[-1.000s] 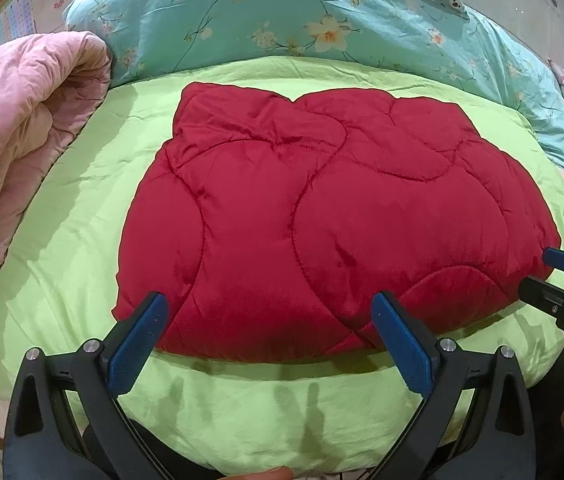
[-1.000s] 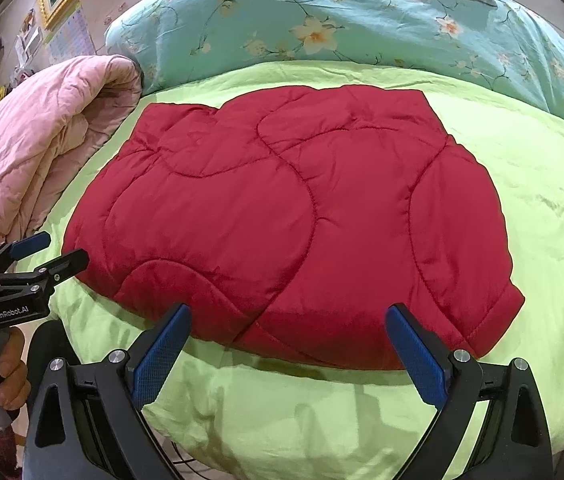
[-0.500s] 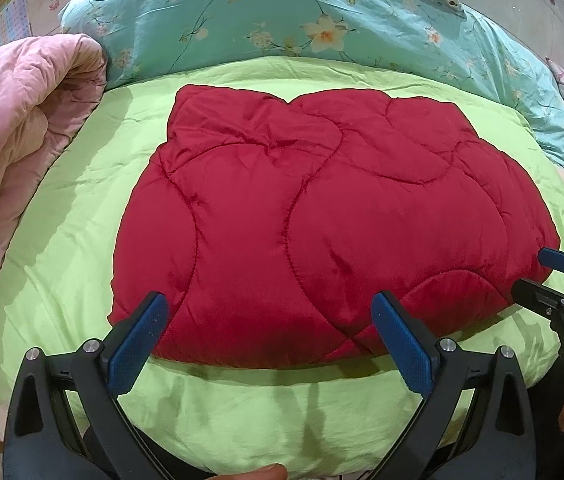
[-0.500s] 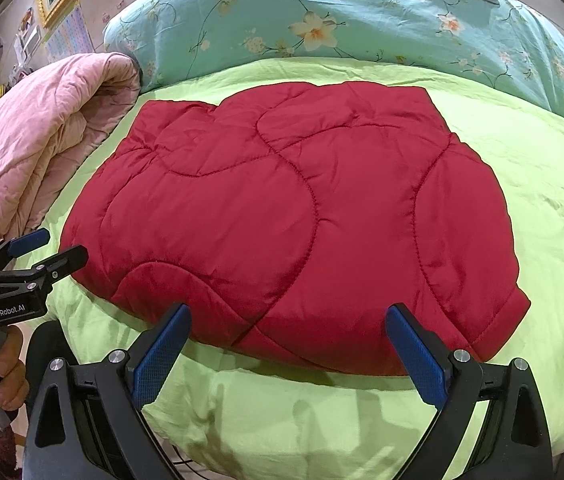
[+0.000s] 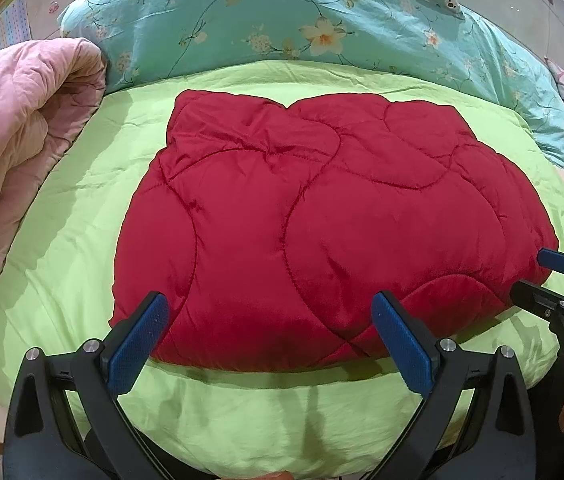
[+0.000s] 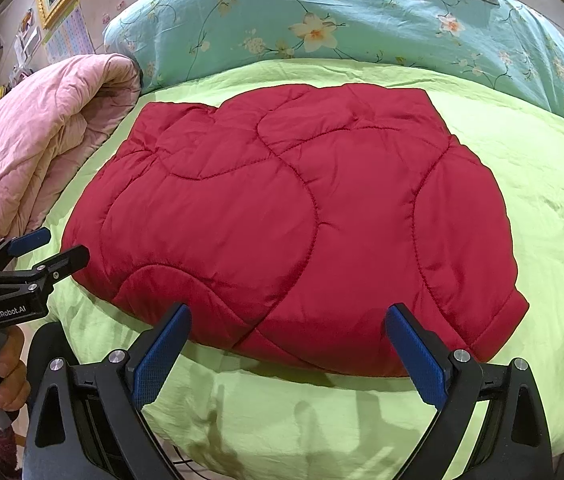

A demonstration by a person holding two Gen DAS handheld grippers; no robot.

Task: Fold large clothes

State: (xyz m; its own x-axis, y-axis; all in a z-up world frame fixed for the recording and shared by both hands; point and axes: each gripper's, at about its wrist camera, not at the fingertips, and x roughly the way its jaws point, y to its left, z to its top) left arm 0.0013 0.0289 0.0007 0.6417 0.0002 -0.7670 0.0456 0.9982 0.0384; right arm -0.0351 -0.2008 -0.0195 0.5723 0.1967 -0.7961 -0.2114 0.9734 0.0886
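Note:
A red quilted jacket (image 5: 322, 220) lies folded into a thick, roughly square bundle on the green bed cover (image 5: 61, 240); it also shows in the right wrist view (image 6: 302, 220). My left gripper (image 5: 269, 336) is open and empty, just short of the bundle's near edge, left of middle. My right gripper (image 6: 286, 348) is open and empty, at the near edge toward the bundle's right end. Each gripper shows in the other's view, the right one (image 5: 542, 280) by the bundle's right corner and the left one (image 6: 41, 248) by its left corner.
A rolled pink quilt (image 5: 13, 152) lies along the left side of the bed. A teal floral quilt (image 5: 282, 24) lies across the back. The green cover (image 6: 542, 220) reaches to the right of the jacket. The bed's near edge drops off below my grippers.
Both grippers have edged slightly forward toward the jacket's near edge. The jacket has not moved and both grippers stay open.

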